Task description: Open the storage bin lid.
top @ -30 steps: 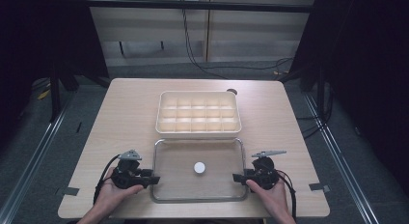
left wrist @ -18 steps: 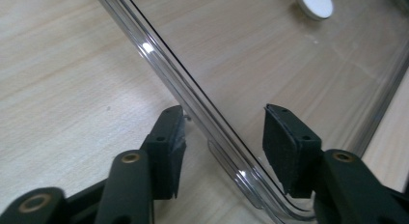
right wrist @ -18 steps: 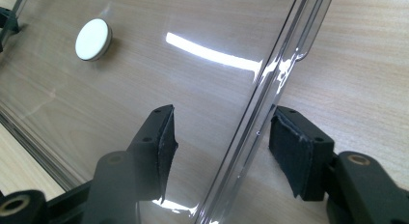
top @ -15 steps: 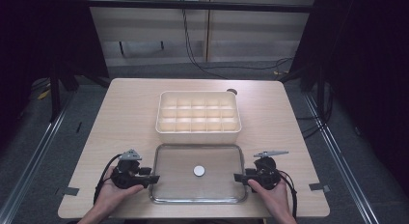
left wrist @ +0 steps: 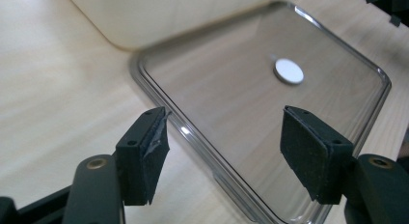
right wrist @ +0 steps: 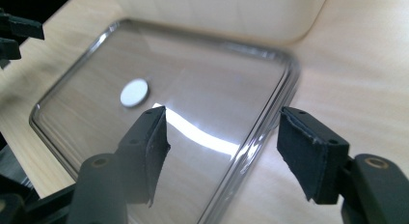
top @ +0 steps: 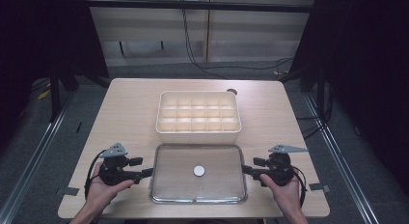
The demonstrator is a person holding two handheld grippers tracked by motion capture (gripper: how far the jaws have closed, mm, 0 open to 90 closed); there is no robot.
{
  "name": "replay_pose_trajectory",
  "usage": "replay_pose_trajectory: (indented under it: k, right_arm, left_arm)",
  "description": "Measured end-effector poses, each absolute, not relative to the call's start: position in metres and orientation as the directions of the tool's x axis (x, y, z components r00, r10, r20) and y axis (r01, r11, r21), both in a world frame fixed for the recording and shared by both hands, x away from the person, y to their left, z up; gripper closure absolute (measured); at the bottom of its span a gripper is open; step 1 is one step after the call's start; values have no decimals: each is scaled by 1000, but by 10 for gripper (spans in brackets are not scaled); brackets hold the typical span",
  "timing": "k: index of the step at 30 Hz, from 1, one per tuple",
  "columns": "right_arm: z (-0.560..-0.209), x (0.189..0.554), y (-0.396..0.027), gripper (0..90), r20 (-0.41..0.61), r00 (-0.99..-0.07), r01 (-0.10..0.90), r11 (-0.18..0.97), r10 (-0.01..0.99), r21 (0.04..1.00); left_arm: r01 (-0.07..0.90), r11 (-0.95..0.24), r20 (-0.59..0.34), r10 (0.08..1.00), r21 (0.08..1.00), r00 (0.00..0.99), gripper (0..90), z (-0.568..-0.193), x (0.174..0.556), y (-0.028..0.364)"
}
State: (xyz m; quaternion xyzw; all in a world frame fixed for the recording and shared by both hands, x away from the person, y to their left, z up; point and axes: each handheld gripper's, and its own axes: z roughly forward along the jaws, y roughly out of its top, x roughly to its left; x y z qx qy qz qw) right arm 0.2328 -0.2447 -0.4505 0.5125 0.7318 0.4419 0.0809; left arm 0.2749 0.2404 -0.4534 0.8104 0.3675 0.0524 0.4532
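Note:
A clear, shallow rectangular lid lies flat on the table's near half, with a small white disc at its middle. My left gripper points at its left edge and my right gripper at its right edge. Both have just been opening and are open. In the left gripper view the lid's rim runs below the gap of my left gripper, untouched by the pads, and the disc lies beyond. In the right gripper view my right gripper hangs likewise over the rim, with the disc farther off.
A cream box divided into several compartments stands just behind the lid. The wooden table has bare room on both sides of the box. A dark round hole sits near the far edge. Cables trail from both grippers toward the near edge.
The lid's far edge has come down and the lid now lies flat. Both grippers have opened wider and drawn slightly outward from the lid's edges.

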Motion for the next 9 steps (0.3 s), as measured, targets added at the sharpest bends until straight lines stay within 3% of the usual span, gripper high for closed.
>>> replay_pose_trajectory:
  k: [9]
  right_arm:
    - [-440, 222, -280, 310, 301, -413, 601, 9, 860, 799]
  left_arm:
    - [542, -253, -219, 719, 801, 660, 283, -453, 278, 268]
